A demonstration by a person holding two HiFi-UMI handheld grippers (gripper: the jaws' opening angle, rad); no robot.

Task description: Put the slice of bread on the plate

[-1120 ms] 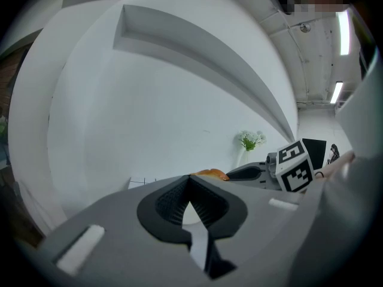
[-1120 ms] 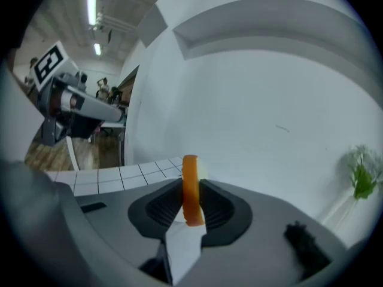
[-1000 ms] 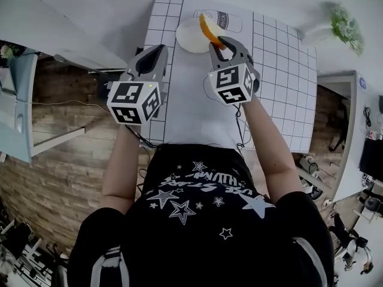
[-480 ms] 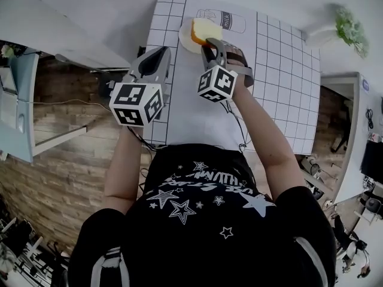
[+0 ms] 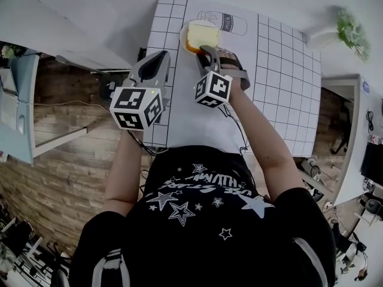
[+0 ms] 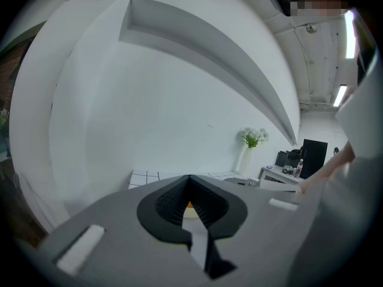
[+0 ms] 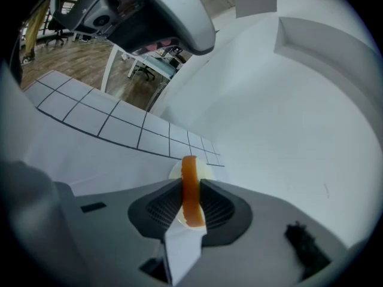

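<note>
The right gripper point(image 5: 207, 51) has its jaws clamped on the bread point(image 5: 201, 36), held flat just over the plate point(image 5: 182, 36). The left gripper point(image 5: 157, 57), jaws together and empty, hangs beside the plate.

L gripper point(image 6: 190, 181) jaws together, white wall point(image 6: 149, 112), flowers point(image 6: 254, 137) at right

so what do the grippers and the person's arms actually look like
The left gripper and the right gripper both have smooth grey shells that taper toward black ribbed pads. Each carries a white cube printed with black square markers. The person wears a black short-sleeved T-shirt with white stars and lettering, and the forearms are bare.
</note>
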